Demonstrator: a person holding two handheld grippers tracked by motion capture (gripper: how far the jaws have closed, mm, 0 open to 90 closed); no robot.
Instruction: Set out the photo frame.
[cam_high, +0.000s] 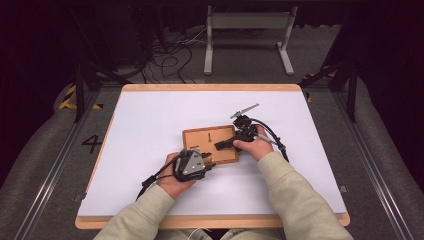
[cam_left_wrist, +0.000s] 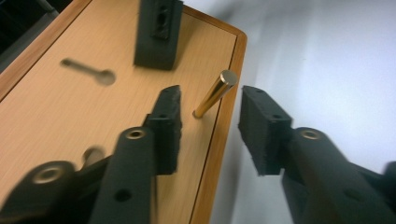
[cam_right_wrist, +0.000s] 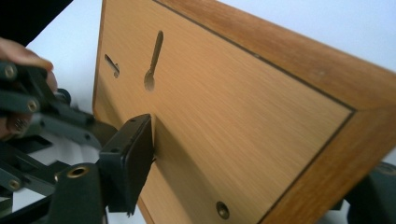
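Observation:
A small wooden board (cam_high: 206, 137) lies mid-table. A brass pin (cam_left_wrist: 215, 93) stands tilted in it near one edge. My left gripper (cam_left_wrist: 210, 112) is open with the pin between its jaws, and neither jaw touches it. In the high view the left gripper (cam_high: 209, 162) is at the board's near left corner. My right gripper (cam_high: 223, 145) comes in from the board's right side. In the right gripper view the right gripper (cam_right_wrist: 252, 163) is shut on the board (cam_right_wrist: 243, 102), one jaw on the top face and the other under the edge.
A thin dark pin-like shape (cam_right_wrist: 153, 56) rises from a hole farther along the board, blurred in the left gripper view (cam_left_wrist: 88, 72). An empty hole (cam_right_wrist: 222, 210) sits near the gripped edge. The white tabletop (cam_high: 150, 115) surrounds the board; a metal stand (cam_high: 247, 22) is beyond the table.

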